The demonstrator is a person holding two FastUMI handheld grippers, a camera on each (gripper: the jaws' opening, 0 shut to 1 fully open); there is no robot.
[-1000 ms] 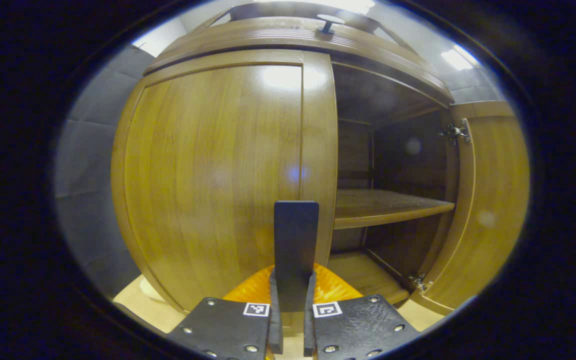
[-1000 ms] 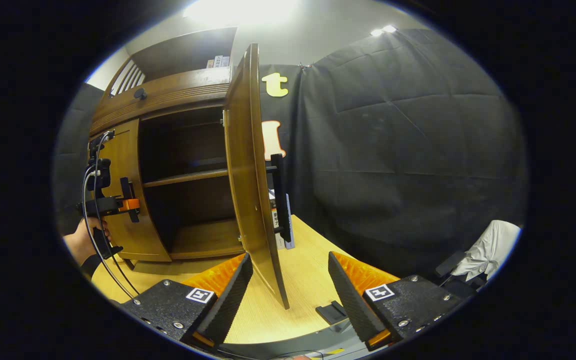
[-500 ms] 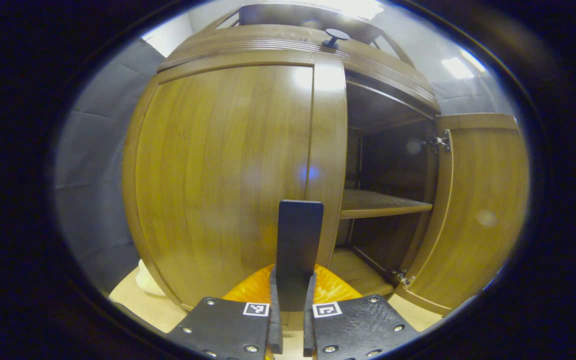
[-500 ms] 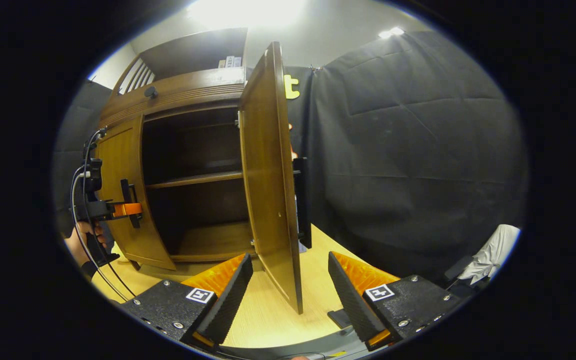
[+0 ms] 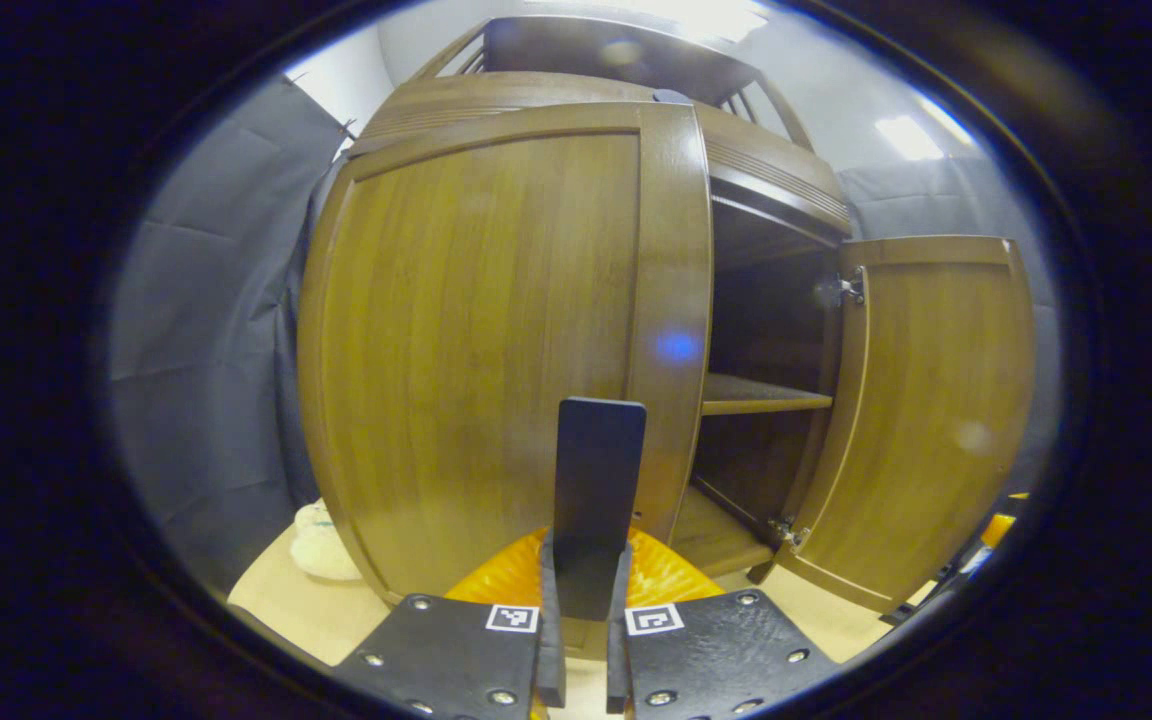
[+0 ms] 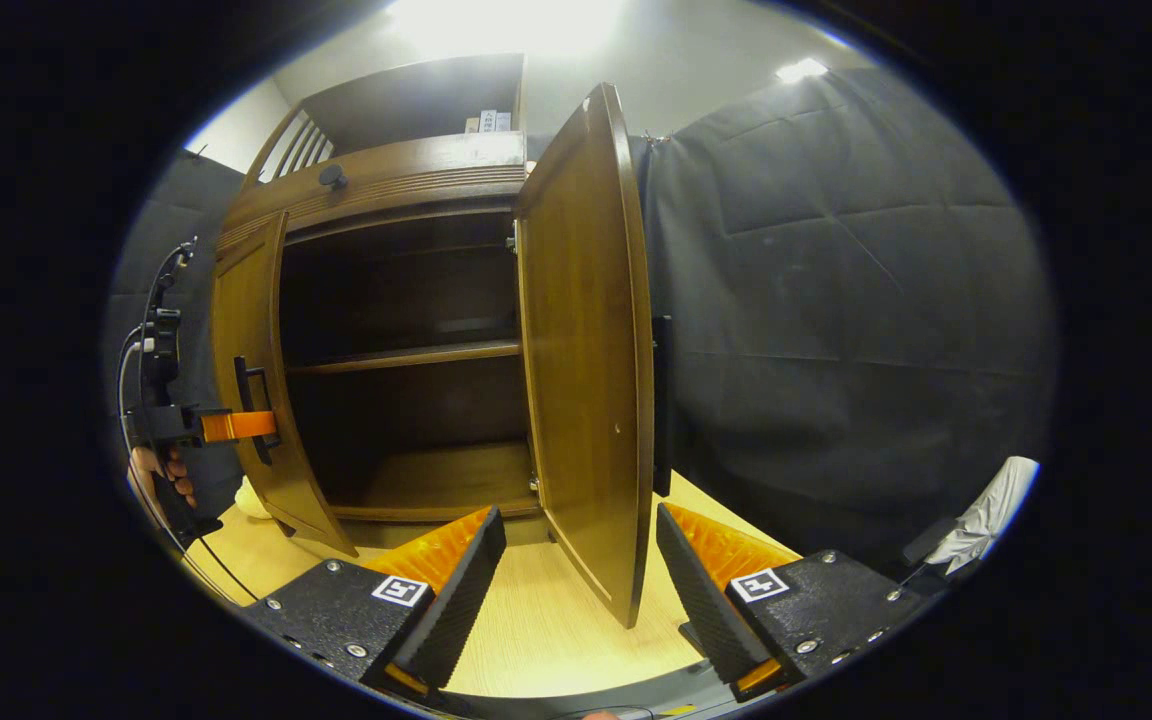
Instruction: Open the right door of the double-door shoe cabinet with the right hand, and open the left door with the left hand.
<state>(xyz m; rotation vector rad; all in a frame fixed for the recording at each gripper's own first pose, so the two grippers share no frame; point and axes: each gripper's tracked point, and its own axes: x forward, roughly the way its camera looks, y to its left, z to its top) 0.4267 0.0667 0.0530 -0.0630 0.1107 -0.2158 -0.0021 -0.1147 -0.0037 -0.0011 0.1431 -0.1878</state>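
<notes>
While the right door (image 6: 586,340) stood open, the right gripper (image 6: 576,575) gaped empty; the left gripper (image 5: 584,640) clamped the left door's handle (image 5: 596,480), the left door (image 5: 496,340) barely ajar.

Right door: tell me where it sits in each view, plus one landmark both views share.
Left gripper view: the right door stands open at the right, inner face toward the camera.
Right gripper view: the right door is at centre, swung out, its lower edge between the open right claw's fingers without touching.
Shared landmark: the shelf inside the cabinet.
</notes>
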